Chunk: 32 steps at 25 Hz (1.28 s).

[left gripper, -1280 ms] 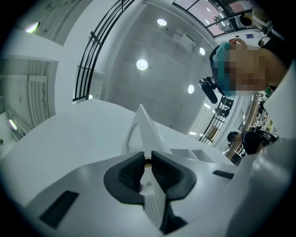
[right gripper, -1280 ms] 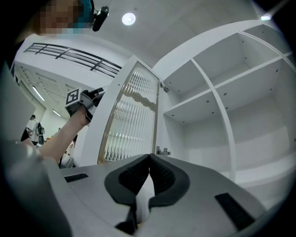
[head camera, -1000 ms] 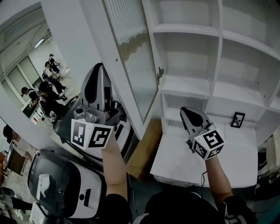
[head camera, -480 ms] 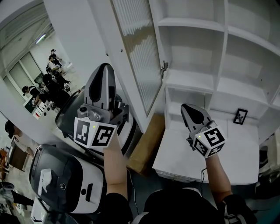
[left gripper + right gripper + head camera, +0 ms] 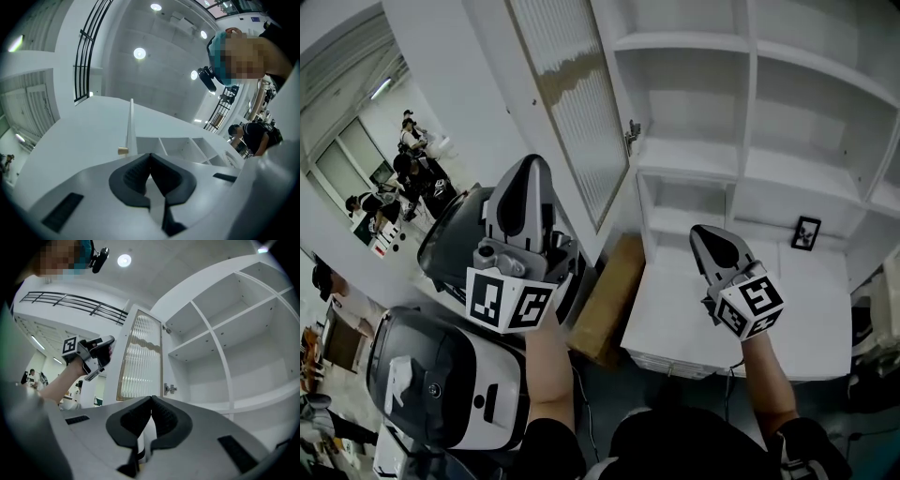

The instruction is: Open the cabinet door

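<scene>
The cabinet door [image 5: 572,103], ribbed glass in a white frame, already stands wide open. It seems light but fragile, so hold the frame edge, never the glass. Your left gripper [image 5: 528,178], below the door, has just pressed its jaws together on nothing. Your right gripper [image 5: 712,246], right of the door, is also closed and empty. A brown box [image 5: 605,300] lies under the door.

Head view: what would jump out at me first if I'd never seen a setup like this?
The tall cabinet door with ribbed glass stands swung open at the upper middle, baring empty white shelves to its right. Below it, two hand-held claws bear black-and-white marker cubes: the left claw, just closed on nothing, left of the door, and the right claw, shut, over the white counter.
</scene>
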Each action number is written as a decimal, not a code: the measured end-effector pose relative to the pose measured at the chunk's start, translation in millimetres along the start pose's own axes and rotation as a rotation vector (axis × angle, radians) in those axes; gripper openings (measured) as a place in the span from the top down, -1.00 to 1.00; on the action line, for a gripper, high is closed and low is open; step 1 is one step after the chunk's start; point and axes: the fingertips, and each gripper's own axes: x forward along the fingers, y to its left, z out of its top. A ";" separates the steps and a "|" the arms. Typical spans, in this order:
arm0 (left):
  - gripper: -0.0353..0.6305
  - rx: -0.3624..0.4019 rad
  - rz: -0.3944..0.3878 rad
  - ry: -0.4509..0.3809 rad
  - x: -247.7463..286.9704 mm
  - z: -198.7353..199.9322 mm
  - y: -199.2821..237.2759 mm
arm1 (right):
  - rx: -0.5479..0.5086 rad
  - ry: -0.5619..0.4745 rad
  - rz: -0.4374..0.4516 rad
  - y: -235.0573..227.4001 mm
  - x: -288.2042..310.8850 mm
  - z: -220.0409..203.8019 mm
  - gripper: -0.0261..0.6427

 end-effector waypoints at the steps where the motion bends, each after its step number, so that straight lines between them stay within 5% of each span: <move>1: 0.82 -0.005 -0.005 0.014 -2.2 -3.2 -7.8 | 0.005 0.003 -0.008 -0.9 -8.0 -0.6 0.87; 16: 0.82 -0.141 -0.045 0.169 -50.6 -35.8 -121.4 | 0.029 0.014 -0.076 13.7 -121.2 3.8 0.87; 32: 0.82 -0.187 -0.092 0.319 -89.5 -69.5 -225.0 | -0.004 -0.023 -0.135 20.0 -209.3 25.8 0.87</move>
